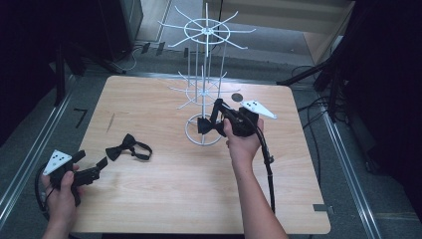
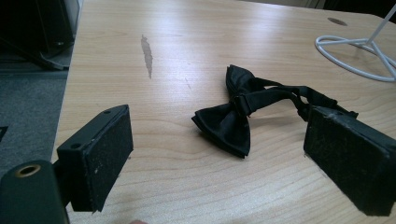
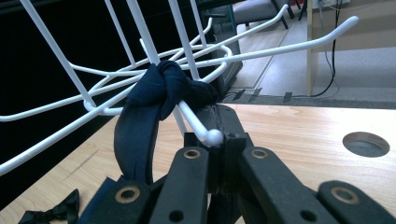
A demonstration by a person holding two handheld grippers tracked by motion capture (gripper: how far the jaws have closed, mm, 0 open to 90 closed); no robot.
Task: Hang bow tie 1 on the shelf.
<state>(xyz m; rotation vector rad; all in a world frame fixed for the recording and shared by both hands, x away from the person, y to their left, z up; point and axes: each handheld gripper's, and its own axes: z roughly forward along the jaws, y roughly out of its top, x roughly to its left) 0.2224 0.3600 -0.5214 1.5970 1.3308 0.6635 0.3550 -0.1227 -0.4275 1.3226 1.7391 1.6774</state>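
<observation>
The left gripper rests low at the near left corner of the wooden table, held in the person's left hand, with a grey three-cornered plate on top. Its jaws stand wide apart with nothing between the pads. In the left gripper view the two padded fingers frame a black bow tie that lies flat on the wood just beyond them, nearer the far finger on the right side of that view, its strap trailing behind it toward that finger's tip. From above, the same bow tie lies just ahead of the left fingertips, not touching them.

Farther off, near the middle of the table, the right hand holds the right gripper up at the white wire display rack. Its jaws are pressed together on the dark fabric of a second bow tie, which hangs just past the fingertips over the rack's round base ring. In the right gripper view the closed fingers pinch that navy cloth, whose knotted top wraps around one of the rack's arms right above the tips; a ball-ended white prong sits directly against the fingertips. Beyond them, a round hole in the tabletop lies off to the right.
</observation>
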